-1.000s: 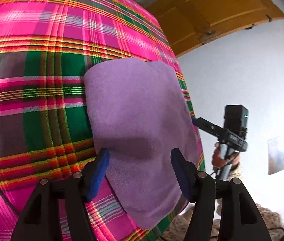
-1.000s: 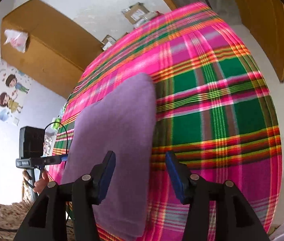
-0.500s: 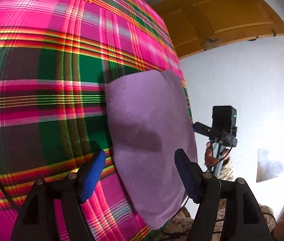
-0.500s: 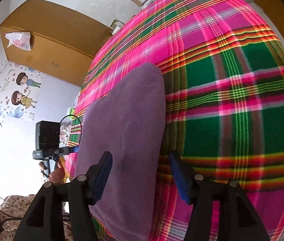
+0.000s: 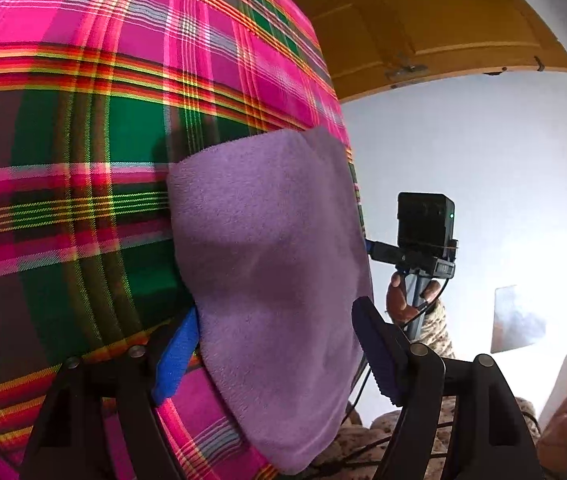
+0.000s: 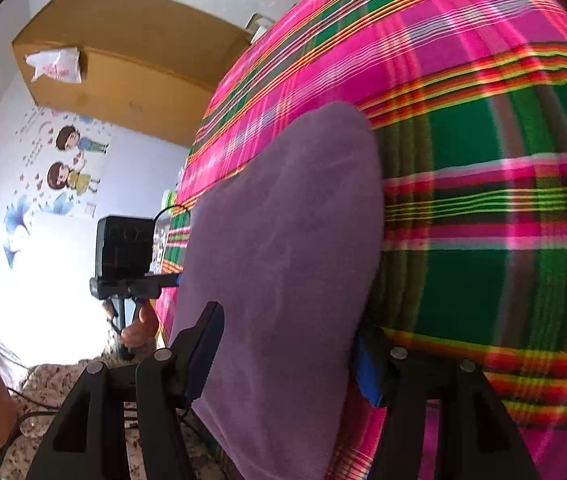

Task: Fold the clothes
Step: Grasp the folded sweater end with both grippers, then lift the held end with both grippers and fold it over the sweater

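A folded purple cloth (image 5: pixel 275 272) lies on a pink and green plaid blanket (image 5: pixel 83 168) near the bed's edge. My left gripper (image 5: pixel 275 354) is low over the cloth's near end. Its jaws are opening, and the cloth fills the gap between the blue pads (image 5: pixel 175 356) without being pinched. In the right wrist view the same cloth (image 6: pixel 283 248) runs between the jaws of my right gripper (image 6: pixel 285 364). These jaws are also opening and do not press on the cloth. Each view shows the other gripper beyond the cloth's edge: the right one (image 5: pixel 423 232) and the left one (image 6: pixel 123 256), each held by a hand.
The plaid blanket (image 6: pixel 483 208) covers the whole bed. A yellow wooden door (image 5: pixel 423 40) stands behind it. A wooden cabinet (image 6: pixel 123 72) with a white plastic bag (image 6: pixel 57 66) on it hangs on the wall above cartoon stickers (image 6: pixel 67 160). A patterned sleeve (image 5: pixel 439 320) is beside the bed.
Both grippers' jaws have widened. Both have come in lower over the cloth's near end. The right one has shifted so the cloth now spans its gap instead of lying by one pad.
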{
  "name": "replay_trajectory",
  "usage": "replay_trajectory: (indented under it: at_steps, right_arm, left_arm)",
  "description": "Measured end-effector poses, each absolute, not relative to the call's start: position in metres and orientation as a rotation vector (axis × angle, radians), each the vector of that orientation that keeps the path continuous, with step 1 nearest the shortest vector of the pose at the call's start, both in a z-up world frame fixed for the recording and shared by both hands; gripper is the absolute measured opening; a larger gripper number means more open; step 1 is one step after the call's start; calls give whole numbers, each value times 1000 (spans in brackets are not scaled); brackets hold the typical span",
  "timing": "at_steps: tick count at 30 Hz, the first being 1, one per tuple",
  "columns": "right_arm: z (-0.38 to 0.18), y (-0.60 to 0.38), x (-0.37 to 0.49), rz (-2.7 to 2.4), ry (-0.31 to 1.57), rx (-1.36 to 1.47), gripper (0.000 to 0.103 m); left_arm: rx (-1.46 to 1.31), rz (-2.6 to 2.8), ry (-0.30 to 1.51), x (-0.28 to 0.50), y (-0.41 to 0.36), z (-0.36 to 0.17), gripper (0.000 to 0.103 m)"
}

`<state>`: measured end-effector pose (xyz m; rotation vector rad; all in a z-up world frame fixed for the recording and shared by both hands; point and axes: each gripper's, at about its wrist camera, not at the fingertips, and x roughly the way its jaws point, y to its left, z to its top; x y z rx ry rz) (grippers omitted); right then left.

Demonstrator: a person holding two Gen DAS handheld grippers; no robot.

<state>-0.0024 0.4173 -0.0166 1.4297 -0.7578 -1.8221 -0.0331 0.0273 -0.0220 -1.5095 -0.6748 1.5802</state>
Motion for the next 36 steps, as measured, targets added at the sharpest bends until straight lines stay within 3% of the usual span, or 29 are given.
replay_trajectory:
  at_steps: [11, 14, 17, 22, 36]
  right_arm:
    - [-17, 415, 4, -1816, -770, 1449, 60]
    - [-19, 415, 5, -1830, -790, 1457, 51]
    - [-21, 414, 7, -1859, -796, 1462, 34]
    - [-21, 409, 8, -1891, -756, 1440, 33]
    - [-18, 407, 3, -1941, -726, 1404, 30]
  left_arm:
    - [-1519, 1609, -670, -28, 38, -22, 76]
    - [-1514, 1632, -647, -26, 42, -19, 76]
    - [-1530, 1657, -624, -26, 43, -14, 75]
    - [-1565, 1686, -629, -30, 40, -15, 53]
    - [-1557, 1750, -653, -28, 40, -17, 42]
